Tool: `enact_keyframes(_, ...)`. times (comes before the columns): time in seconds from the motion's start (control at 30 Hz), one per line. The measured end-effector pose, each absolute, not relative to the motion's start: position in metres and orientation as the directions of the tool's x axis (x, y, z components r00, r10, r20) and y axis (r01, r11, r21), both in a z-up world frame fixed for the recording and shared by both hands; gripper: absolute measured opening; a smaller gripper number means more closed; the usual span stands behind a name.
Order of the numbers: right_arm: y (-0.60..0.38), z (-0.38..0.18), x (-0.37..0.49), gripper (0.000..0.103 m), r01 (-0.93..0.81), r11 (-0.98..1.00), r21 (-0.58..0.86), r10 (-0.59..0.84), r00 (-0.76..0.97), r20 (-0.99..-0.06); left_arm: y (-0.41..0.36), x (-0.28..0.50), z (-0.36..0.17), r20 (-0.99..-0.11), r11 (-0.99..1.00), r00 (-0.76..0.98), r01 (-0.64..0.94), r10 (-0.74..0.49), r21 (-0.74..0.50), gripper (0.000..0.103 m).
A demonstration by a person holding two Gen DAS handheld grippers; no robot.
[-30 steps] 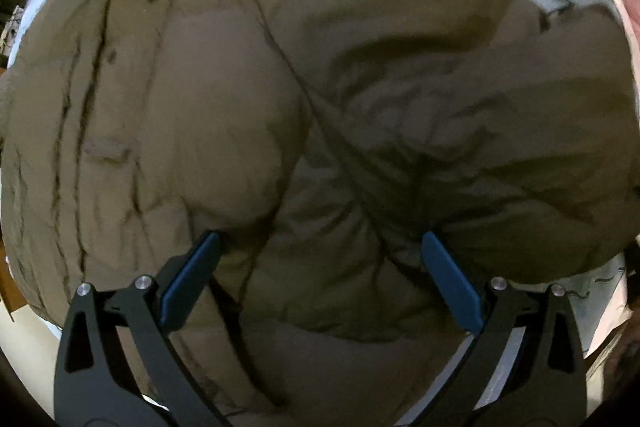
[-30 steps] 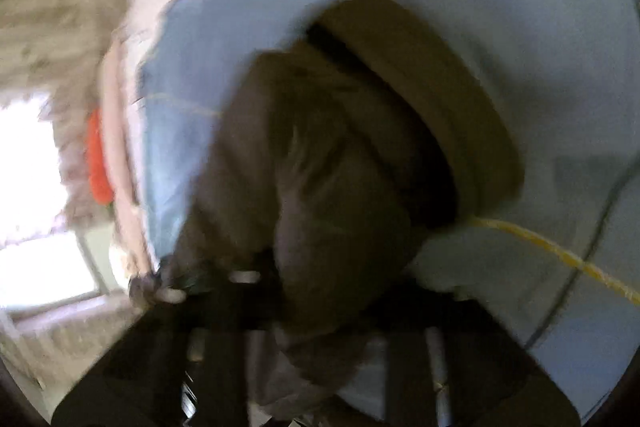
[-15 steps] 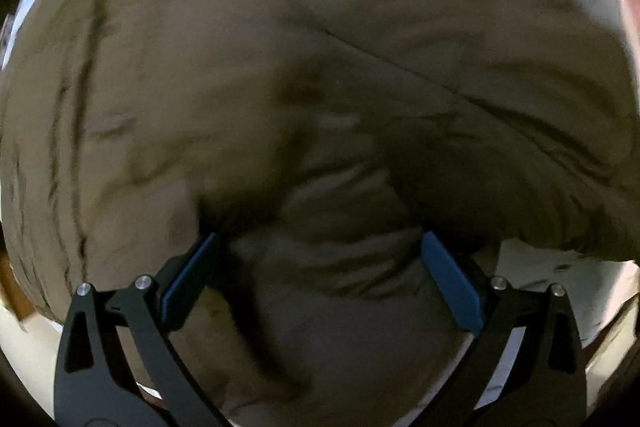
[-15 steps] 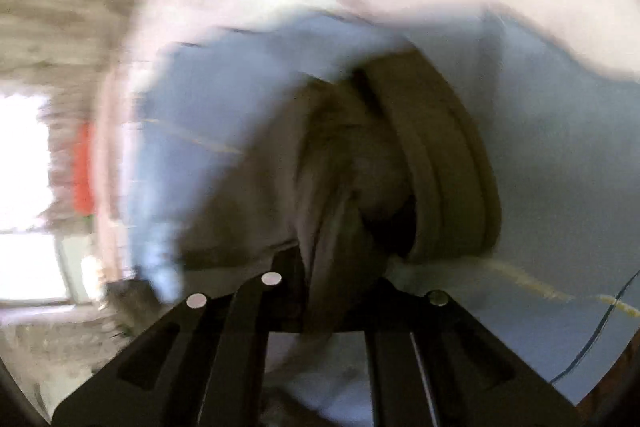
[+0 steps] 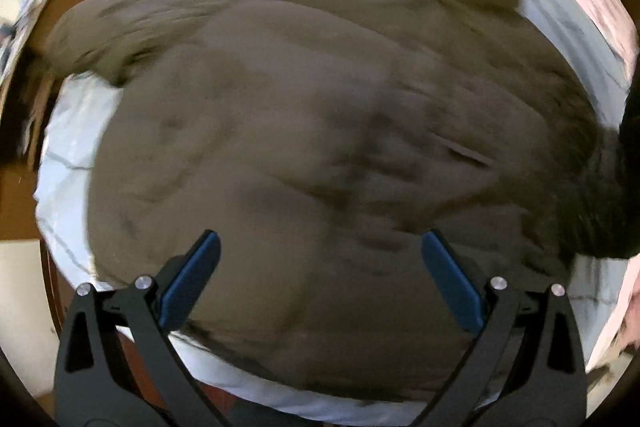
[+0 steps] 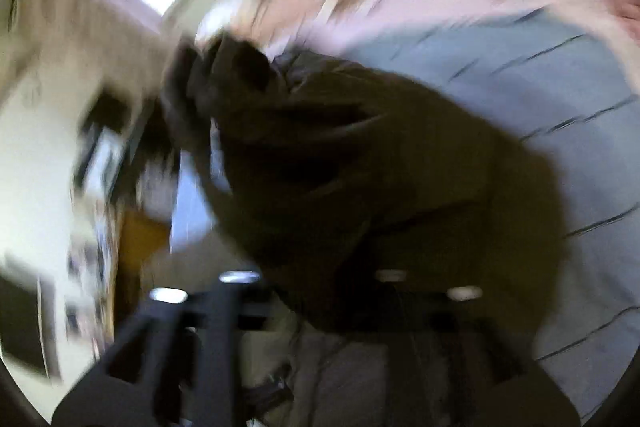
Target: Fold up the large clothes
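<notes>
overhead, left tool [image 5: 320, 263] gapes empty above jacket [image 5: 320, 107]; right tool [image 6: 320, 291] opening, jacket between.

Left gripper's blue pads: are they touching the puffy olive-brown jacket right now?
Apart. In the left wrist view the left gripper stands wide open above the olive-brown jacket, its blue pads bare, no fabric pinched between them.

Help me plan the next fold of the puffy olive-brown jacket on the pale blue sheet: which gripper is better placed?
Probably the left gripper: open, above the jacket, clear view. The right gripper's view is blurred; its jaws are opening at the jacket's edge.
</notes>
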State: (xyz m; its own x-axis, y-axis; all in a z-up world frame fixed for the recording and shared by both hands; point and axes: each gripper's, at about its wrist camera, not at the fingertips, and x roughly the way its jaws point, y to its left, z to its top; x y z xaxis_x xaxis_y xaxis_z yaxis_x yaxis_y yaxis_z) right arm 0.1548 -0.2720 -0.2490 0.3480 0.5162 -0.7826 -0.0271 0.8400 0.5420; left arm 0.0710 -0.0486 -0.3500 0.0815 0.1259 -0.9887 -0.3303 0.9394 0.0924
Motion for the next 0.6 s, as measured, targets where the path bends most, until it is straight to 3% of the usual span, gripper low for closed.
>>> enact_keyframes(0.1, -0.198, -0.292, 0.141, 0.085, -0.103, 0.885, 0.454, 0.465, 0.181, -0.866, -0.003, 0.047, -0.351, -0.988, 0.915, 0.074, -0.392, 0.136, 0.096, 0.101)
enact_keyframes(0.2, -0.193, -0.3, 0.118, 0.085, -0.077, 0.881, 0.467, 0.473, 0.156, -0.867, 0.024, 0.007, -0.352, -0.991, 0.896, 0.08, -0.44, 0.112, 0.065, 0.101)
enact_keyframes(0.47, -0.355, -0.355, 0.056, 0.09, 0.444, 0.84, 0.314, 0.285, 0.133, -0.949, -0.002, 0.044, -0.377, -0.991, 0.928, 0.131, -0.367, -0.01, -0.058, 0.101)
enact_keyframes(0.6, -0.399, -0.351, 0.035, 0.09, 0.513, 0.826, 0.235, 0.192, 0.136, -0.972, -0.025, 0.094, -0.404, -0.991, 0.948, 0.128, -0.31, -0.035, -0.073, 0.101)
